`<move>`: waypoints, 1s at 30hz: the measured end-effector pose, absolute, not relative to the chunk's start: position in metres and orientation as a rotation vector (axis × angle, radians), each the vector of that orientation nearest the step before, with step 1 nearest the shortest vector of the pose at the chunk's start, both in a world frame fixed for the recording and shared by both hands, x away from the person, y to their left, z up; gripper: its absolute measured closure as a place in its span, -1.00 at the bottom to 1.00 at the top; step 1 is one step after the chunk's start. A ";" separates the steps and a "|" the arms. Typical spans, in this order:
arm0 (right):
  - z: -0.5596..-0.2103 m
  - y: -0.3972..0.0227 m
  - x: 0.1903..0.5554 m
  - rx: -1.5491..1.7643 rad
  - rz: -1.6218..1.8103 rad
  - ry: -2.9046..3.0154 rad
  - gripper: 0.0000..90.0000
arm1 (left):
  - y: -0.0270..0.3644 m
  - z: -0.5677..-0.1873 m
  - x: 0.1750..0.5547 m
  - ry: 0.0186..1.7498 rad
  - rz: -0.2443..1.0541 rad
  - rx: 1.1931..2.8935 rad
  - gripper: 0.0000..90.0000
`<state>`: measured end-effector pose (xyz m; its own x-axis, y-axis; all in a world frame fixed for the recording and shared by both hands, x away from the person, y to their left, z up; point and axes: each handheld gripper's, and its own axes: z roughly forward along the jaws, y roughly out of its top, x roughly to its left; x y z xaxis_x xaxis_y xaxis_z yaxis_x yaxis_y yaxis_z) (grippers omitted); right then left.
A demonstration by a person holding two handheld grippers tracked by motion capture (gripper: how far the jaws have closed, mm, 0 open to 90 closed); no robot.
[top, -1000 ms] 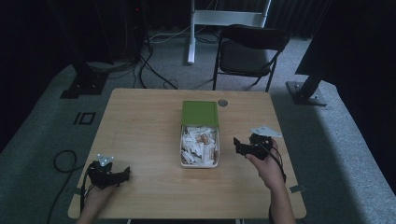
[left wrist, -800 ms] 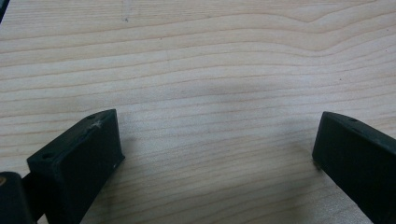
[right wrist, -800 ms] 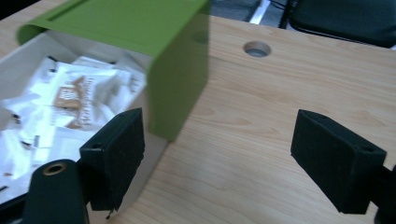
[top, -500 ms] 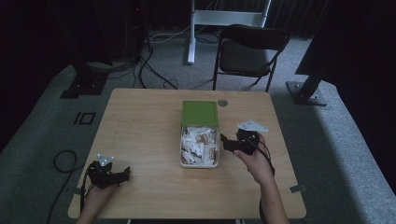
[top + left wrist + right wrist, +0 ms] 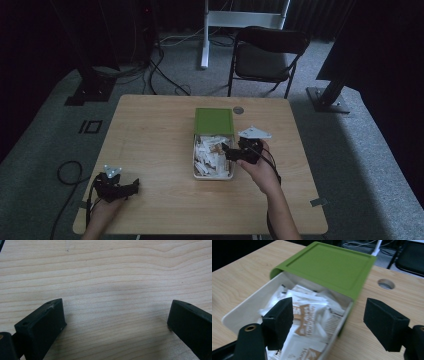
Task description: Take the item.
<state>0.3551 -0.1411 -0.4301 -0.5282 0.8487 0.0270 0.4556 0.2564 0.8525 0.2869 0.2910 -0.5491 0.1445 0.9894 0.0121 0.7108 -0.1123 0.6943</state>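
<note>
A white box [image 5: 194,161] stands mid-table with its green lid [image 5: 214,121] slid back over the far half. Several white and brown sachets [image 5: 210,155] fill the uncovered near half. My right gripper [image 5: 227,151] is at the box's right wall. In the right gripper view its jaws [image 5: 329,312] straddle that wall [image 5: 342,322], one above the sachets [image 5: 309,312] and one outside the box. They have just been closing and press on nothing. My left gripper [image 5: 134,186] rests at the front left of the table. Its jaws [image 5: 115,322] stand wide over bare wood.
The wooden table [image 5: 150,130] has a round cable hole [image 5: 238,109] just behind the box. Beyond the far edge stand a black folding chair [image 5: 267,50] and a white stand [image 5: 206,30]. Cables lie on the grey floor.
My right gripper has moved left from beside the box to its right wall. The left gripper has stayed where it was.
</note>
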 end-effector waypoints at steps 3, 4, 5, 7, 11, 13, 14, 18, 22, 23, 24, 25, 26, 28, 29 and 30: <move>-0.433 -0.134 0.356 1.173 1.212 2.111 -0.40 | 0.291 -0.549 0.287 1.622 0.668 1.885 -0.95; -0.434 -0.133 0.356 1.168 1.215 2.117 -0.36 | 0.291 -0.549 0.287 1.622 0.668 1.885 -0.95; -0.434 -0.131 0.356 1.163 1.208 2.120 -0.35 | 0.291 -0.549 0.287 1.622 0.668 1.885 -0.95; -0.435 -0.128 0.356 1.161 1.214 2.128 -0.28 | 0.291 -0.549 0.287 1.622 0.668 1.885 -0.95; -0.438 -0.122 0.357 1.152 1.207 2.144 -0.09 | 0.291 -0.549 0.287 1.622 0.668 1.885 -0.95; -0.440 -0.120 0.358 1.148 1.176 2.145 0.01 | 0.291 -0.549 0.287 1.622 0.668 1.885 -0.95; -0.441 -0.120 0.359 1.148 1.170 2.151 0.05 | 0.291 -0.549 0.287 1.622 0.668 1.885 -0.95; -0.446 -0.116 0.359 1.138 1.145 2.168 0.16 | 0.291 -0.549 0.287 1.620 0.669 1.889 -0.95; -0.450 -0.112 0.361 1.132 1.150 2.202 0.26 | 0.291 -0.549 0.287 1.620 0.668 1.890 -0.95; -0.451 -0.111 0.361 1.125 1.140 2.211 0.27 | 0.291 -0.549 0.287 1.620 0.668 1.890 -0.95; -0.452 -0.110 0.361 1.122 1.132 2.220 0.28 | 0.291 -0.549 0.287 1.620 0.669 1.890 -0.95; -0.452 -0.110 0.361 1.122 1.127 2.224 0.28 | 0.291 -0.549 0.287 1.620 0.668 1.890 -0.95; -0.453 -0.109 0.362 1.121 1.117 2.220 0.31 | 0.291 -0.549 0.287 1.620 0.668 1.890 -0.95; -0.455 -0.109 0.363 1.110 1.095 2.231 0.34 | 0.291 -0.549 0.287 1.620 0.668 1.890 -0.95; -0.455 -0.109 0.363 1.120 1.092 2.242 0.41 | 0.291 -0.549 0.287 1.620 0.669 1.890 -0.95; -0.456 -0.109 0.364 1.114 1.074 2.258 0.42 | 0.291 -0.549 0.287 1.620 0.669 1.891 -0.95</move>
<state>0.3638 -0.1089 -0.4563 -0.6014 0.7987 -0.0183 0.4899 0.3868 0.7813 0.2869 0.2913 -0.5489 0.1474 0.9890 0.0151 0.7117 -0.1167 0.6927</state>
